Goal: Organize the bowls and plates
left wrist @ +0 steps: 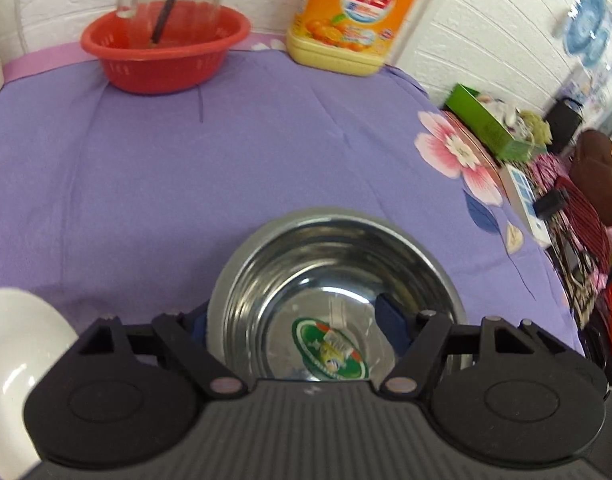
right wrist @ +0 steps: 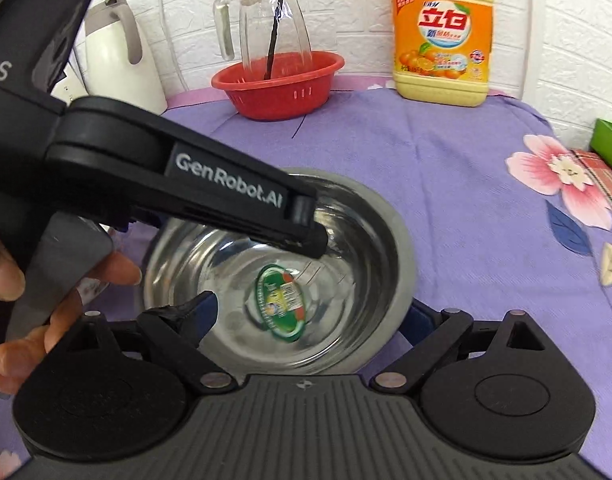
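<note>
A: Fingers (left wrist: 389, 314) of left gripper (left wrist: 294, 320) straddle the steel bowl's (left wrist: 337, 264) near rim, apart, not pressing. Right gripper (right wrist: 309, 312) likewise. Bowl sits mid-desk (left wrist: 146, 168).

B: Judgement: close squarely on the rim before lifting; slick steel slips.

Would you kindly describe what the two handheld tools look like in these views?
Both tools are matte black plastic: a ribbed grey-black deck, two round pivot housings, and angled linkages with silver rivets leading to dark blue finger pads. The left tool carries white "GenRobot.AI" lettering on its arm. No cables show, and no sleeve is visible.
</note>
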Demonstrator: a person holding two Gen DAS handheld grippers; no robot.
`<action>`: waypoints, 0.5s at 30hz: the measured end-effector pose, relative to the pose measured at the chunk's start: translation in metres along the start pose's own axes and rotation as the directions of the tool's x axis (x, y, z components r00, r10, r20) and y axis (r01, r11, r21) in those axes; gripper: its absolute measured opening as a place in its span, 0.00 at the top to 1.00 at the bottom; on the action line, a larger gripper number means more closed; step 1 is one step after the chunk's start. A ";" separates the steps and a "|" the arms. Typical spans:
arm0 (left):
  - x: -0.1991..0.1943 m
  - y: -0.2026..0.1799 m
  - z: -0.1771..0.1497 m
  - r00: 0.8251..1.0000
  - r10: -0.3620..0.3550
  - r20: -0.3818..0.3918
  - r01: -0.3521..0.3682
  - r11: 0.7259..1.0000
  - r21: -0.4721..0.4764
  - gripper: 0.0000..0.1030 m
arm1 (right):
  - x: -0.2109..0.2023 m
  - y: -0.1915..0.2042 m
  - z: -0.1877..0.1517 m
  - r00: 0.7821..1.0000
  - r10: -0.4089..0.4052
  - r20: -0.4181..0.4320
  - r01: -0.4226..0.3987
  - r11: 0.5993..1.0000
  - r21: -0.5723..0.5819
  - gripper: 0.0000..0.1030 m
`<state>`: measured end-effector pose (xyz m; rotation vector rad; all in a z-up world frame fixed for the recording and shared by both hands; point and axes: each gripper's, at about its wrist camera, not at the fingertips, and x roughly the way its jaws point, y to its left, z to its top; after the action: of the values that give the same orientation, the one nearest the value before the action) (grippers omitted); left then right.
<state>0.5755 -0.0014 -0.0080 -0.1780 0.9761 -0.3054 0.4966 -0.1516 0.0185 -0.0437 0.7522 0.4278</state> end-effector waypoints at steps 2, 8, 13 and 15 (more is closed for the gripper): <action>-0.005 -0.010 -0.010 1.000 -0.006 -0.008 0.006 1.000 0.007 0.30 | -0.011 0.001 -0.008 1.000 -0.010 -0.009 0.010 1.000 0.005 0.00; -0.029 -0.030 -0.049 0.999 -0.040 0.001 0.040 0.999 0.005 0.30 | -0.045 0.001 -0.037 1.000 0.008 -0.011 -0.008 0.999 0.053 0.00; -0.045 -0.032 -0.065 0.998 -0.014 0.066 0.016 1.000 -0.019 0.30 | -0.062 -0.011 -0.052 0.994 -0.086 0.070 0.079 0.993 0.092 0.00; -0.043 -0.033 -0.068 0.998 0.006 0.063 -0.005 1.000 -0.025 0.30 | -0.059 -0.016 -0.054 0.992 -0.094 0.079 0.085 0.990 0.116 0.00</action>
<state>0.4909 -0.0189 -0.0019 -0.2067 0.9179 -0.2811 0.4295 -0.1980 0.0170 0.0461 0.6874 0.2991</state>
